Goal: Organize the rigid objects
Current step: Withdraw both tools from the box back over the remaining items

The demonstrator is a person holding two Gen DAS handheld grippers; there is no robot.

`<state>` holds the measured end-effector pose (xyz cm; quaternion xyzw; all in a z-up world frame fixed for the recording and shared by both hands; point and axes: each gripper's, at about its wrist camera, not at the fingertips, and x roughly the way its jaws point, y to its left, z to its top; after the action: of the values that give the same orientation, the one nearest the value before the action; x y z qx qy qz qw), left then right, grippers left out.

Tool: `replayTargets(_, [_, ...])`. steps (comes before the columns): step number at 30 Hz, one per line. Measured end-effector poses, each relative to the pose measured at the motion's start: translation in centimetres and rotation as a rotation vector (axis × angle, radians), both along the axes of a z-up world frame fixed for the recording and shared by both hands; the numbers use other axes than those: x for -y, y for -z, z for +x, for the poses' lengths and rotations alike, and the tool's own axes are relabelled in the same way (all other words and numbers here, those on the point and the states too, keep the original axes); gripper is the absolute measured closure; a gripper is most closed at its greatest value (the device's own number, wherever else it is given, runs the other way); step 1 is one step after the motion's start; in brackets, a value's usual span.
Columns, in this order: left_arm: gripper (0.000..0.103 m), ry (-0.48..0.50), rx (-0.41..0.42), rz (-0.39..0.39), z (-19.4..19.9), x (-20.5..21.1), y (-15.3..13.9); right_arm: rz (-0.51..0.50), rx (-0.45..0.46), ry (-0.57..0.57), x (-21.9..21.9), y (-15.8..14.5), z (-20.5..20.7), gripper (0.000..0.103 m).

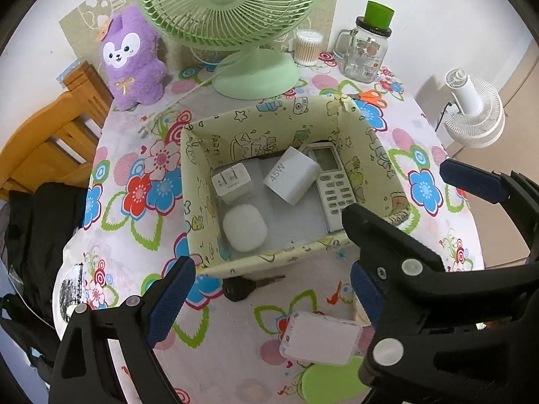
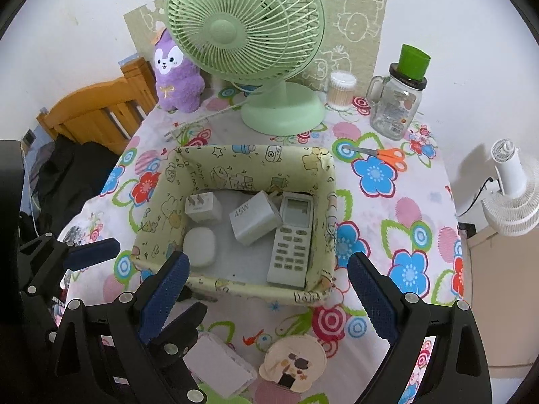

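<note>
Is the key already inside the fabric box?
No, the key lies on the tablecloth just outside the fabric box, against its near wall.

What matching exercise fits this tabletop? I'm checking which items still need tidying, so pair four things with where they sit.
Column 1:
1. remote control
2. key
3. orange scissors
4. purple plush toy

Column 2:
A. on the cloth just outside the box's near wall
B. inside the fabric box
C. beside the green fan, at the table's back
D. on the cloth beyond the box's far right corner

Pairs: 1-B, 2-A, 3-D, 4-C
</note>
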<state>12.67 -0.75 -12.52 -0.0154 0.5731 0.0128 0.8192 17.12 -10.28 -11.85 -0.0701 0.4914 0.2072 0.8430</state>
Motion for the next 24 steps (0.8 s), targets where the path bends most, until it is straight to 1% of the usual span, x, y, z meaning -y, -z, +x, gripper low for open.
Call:
replayTargets(6, [0.008,-0.01,0.021,0.002,-1.0,0.5,-0.9,0.025,-0.004,0.011,1.2,-0.6,-1.0,0.007])
replayTargets(12, [0.008,-0.018,0.04,0.005,-2.0,1.0,-1.6,0.03,0.014,0.011,2.1,-1.4,-2.1,0.007])
replayTargets(19, [0.008,-0.018,0.061,0.001,-3.0,1.8,-2.3,0.039,0.012,0.026,3.4,-1.9,-3.2,0.007])
replayTargets(24, [0.008,-0.03,0.064,0.002,-3.7,2.3,-2.4,0.037,0.024,0.02,4.3,-2.2,-3.9,0.007])
